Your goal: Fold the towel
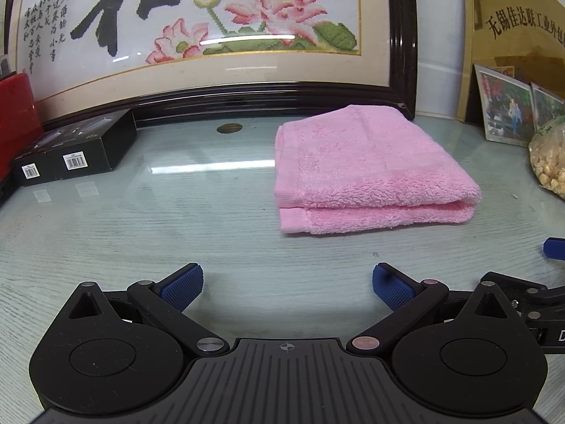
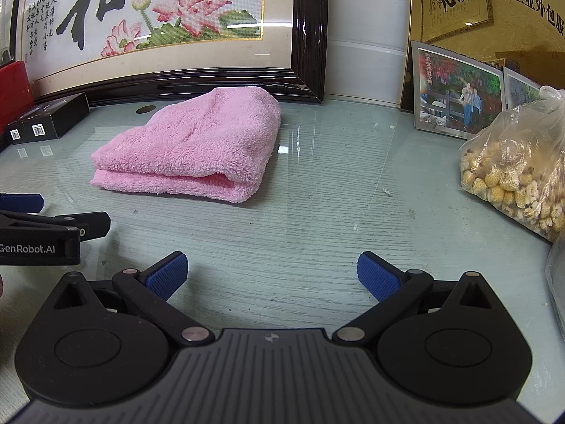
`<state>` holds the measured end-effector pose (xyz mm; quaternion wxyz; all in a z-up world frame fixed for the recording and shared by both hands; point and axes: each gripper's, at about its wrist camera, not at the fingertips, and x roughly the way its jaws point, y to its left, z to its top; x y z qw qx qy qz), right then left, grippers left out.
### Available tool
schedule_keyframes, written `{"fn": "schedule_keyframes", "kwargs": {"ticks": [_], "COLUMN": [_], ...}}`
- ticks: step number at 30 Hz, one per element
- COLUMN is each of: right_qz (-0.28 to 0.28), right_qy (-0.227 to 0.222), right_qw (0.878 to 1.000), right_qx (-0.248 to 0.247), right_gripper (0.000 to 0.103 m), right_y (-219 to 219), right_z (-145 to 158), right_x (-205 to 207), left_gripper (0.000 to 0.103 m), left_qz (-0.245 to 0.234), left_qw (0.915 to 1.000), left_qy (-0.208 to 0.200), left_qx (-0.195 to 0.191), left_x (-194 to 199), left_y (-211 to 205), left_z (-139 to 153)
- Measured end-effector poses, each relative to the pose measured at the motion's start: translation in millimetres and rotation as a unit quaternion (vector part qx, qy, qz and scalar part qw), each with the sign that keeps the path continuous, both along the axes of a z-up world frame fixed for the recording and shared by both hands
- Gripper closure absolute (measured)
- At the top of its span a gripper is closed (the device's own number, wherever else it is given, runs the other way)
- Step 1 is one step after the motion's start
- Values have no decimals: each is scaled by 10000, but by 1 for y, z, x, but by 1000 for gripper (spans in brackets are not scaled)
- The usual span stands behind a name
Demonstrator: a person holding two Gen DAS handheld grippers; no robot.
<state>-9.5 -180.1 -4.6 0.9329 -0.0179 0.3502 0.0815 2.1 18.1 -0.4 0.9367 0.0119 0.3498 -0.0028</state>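
The pink towel (image 1: 367, 169) lies folded on the tabletop (image 1: 176, 219). Left tongs (image 1: 287, 284) and right tongs (image 2: 272, 274) gape wide and empty, the towel at one and eleven o'clock.

The left gripper (image 1: 287, 282) hung over the glass table (image 1: 141, 219) with its blue-padded fingers (image 1: 182, 288) spread wide and nothing between them. Ahead and a little to the right lay the pink towel (image 1: 367, 173), folded into a thick stack, apart from the gripper. Behind it a framed embroidery (image 1: 197, 31) of lotus flowers leaned against the wall. A black box (image 1: 76, 148) sat at the left, and photo frames (image 1: 508, 106) stood at the right above a bag of yellowish pieces (image 1: 551, 159).
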Motion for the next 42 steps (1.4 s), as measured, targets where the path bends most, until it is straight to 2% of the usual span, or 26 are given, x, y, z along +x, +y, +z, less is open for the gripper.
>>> {"fn": "schedule_keyframes", "kwargs": {"ticks": [15,42], "right_qz": [0,0], "right_qy": [0,4], "right_qw": [10000,10000], "right_qx": [0,-1], "right_gripper": [0,0], "right_y": [0,1], "right_z": [0,0], "right_x": [0,0], "left_gripper": [0,0], "left_qz": [432,1407], "left_qw": [9990,9900], "left_qy": [-26,-42], "left_qx": [101,32], "left_x": [11,27], "left_y": [36,160], "left_z": [3,3]}}
